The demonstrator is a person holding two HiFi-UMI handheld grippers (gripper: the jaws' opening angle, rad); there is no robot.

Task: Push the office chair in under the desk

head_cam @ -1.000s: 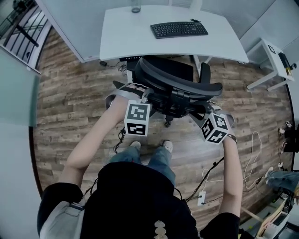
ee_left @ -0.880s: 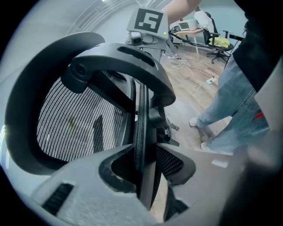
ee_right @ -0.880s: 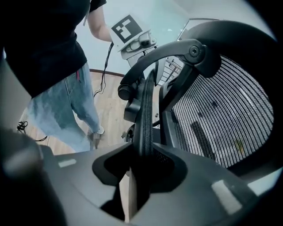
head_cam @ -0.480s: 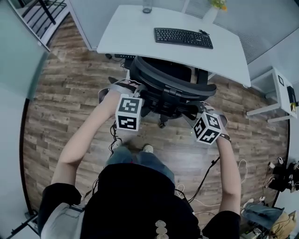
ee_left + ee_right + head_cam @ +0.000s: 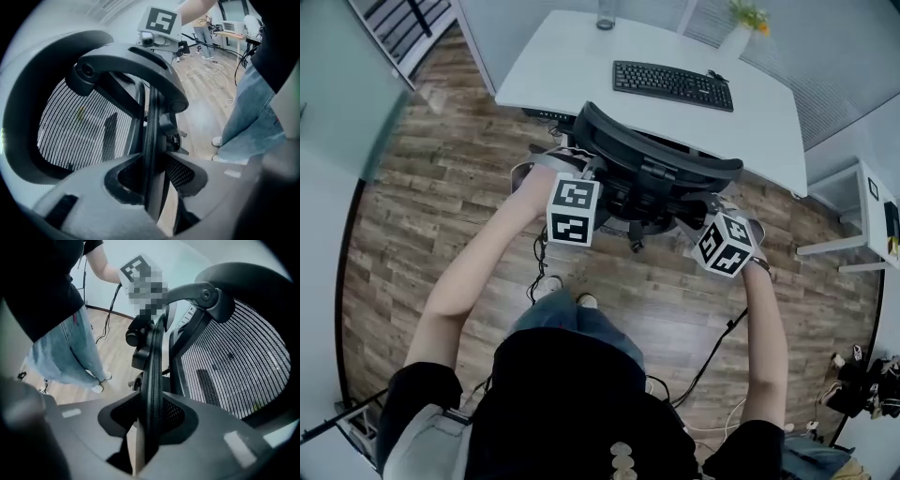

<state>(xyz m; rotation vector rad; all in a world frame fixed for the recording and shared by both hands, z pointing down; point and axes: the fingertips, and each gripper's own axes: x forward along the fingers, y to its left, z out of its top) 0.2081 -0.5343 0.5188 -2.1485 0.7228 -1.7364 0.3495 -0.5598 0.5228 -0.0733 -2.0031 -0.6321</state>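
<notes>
L gripper [image 5: 151, 180] & R gripper [image 5: 151, 416] each half-closed, pinching office chair backrest rim [image 5: 661, 155]. An uneven shove could swivel it into surface [image 5: 572, 67] edge.

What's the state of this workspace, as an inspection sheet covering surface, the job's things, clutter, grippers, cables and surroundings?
Surface: white desk, mostly bare.
Job's things: office chair stands at the desk's near edge with its backrest toward the person; the backrest hides how far the seat is under.
Clutter: keyboard, glass and potted plant on the desk.
Grippers: left gripper and right gripper are each clamped on a side edge of the chair's backrest.
Cables: loose cables lie on the floor near the person's feet.
Surroundings: wood-look floor; small white side table to the right.
</notes>
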